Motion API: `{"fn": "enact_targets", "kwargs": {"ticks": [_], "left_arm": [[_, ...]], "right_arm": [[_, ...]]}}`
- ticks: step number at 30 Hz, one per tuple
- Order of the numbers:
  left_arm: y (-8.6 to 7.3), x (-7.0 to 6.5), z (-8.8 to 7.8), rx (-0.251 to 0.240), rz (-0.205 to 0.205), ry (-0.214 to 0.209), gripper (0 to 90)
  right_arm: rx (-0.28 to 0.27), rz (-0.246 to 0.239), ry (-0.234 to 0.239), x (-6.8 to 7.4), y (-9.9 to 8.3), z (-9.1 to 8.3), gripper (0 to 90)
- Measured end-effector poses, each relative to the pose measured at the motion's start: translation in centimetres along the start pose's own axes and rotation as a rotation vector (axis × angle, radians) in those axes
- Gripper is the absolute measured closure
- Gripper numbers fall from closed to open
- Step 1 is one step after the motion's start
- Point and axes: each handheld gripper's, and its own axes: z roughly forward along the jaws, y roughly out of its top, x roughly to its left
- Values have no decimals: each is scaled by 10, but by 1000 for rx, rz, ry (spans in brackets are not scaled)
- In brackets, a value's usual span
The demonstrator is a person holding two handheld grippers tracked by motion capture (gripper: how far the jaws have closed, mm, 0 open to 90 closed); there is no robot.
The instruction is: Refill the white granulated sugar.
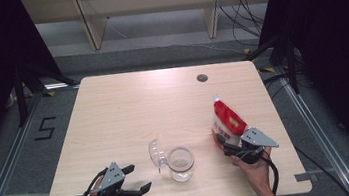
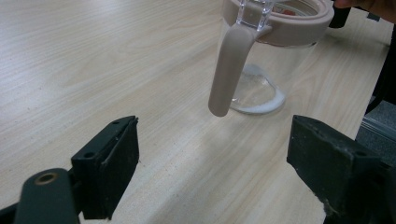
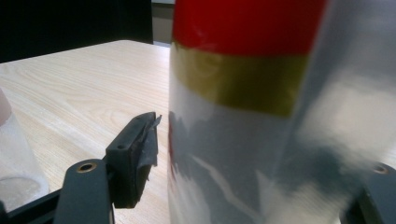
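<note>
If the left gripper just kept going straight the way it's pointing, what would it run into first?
Most likely the clear jar: in the left gripper view it stands straight ahead between the open jaws of the left gripper, with its beige latch hanging on the near side. Bare table lies between; depth is hard to judge.

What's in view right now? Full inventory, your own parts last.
Jar: 1, clear with a beige rim, near the table's front edge at centre; a little white powder at the bottom.
Lid: 1, clear, flipped open, standing at the jar's left.
Pouch: 1, red and white with a gold band, upright at front right of the table, between the right claw's jaws.
Table: 1, light wood.
Grommet hole: 1, dark, far right of centre on the table.
Shelf frame: 1, pale wood, behind the table.
Left claw: 1, black, front left, open, aimed at the jar.
Right claw: 1, black, around the pouch's lower part; contact unclear.
Hands: 2, at the front edge.
</note>
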Motion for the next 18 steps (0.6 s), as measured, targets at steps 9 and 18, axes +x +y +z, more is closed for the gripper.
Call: {"fn": "enact_targets", "kwargs": {"ticks": [9,18], "left_arm": [[0,0,1,-3,3,2,165],[0,-1,1,-8,0,0,164]], "right_arm": [[-10,19,-2,2,-2,1,320],[-44,11,-24,2,-2,5,379]]}}
